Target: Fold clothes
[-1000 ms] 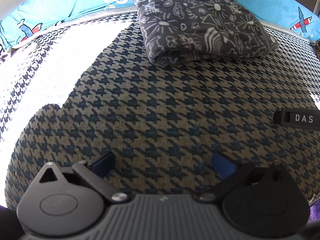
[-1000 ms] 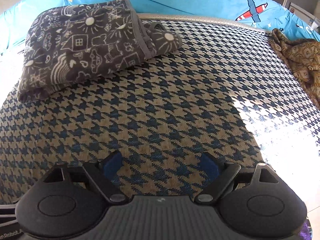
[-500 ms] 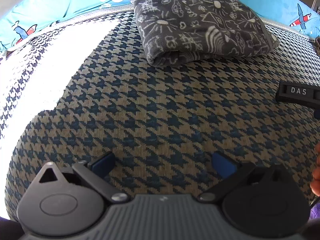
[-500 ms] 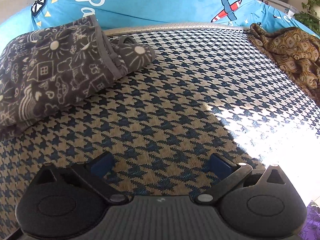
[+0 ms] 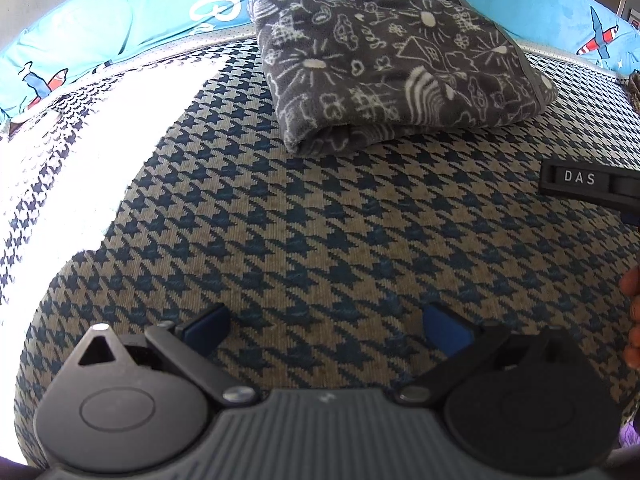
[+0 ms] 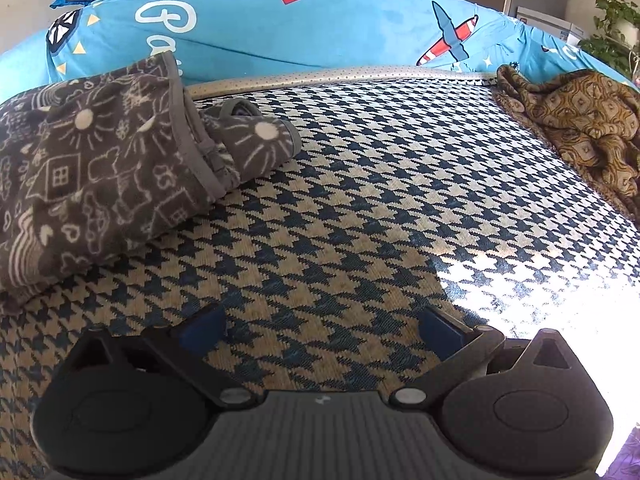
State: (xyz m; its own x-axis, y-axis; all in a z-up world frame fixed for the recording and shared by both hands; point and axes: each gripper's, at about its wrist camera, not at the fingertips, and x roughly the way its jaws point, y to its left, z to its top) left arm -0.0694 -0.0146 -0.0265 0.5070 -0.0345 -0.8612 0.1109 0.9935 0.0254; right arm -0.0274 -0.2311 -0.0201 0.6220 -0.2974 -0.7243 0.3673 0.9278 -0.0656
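A folded dark grey garment with white doodle prints lies at the far side of the houndstooth cover; in the right wrist view the same folded garment is at the left. A crumpled brown patterned garment lies at the far right. My left gripper is open over bare houndstooth, well short of the grey garment. My right gripper stands wide open over the cover too, nothing between its blue pads. The right gripper's black body marked DAS shows at the left wrist view's right edge.
A blue cushion with aeroplane prints runs along the back of the surface. Bright sunlight washes out the cover at the left and at the right. A person's fingers show at the right edge.
The right gripper's view has swung to the right, so the grey garment slid left and the brown garment came further in. Its jaws spread wider. The left gripper hardly moved.
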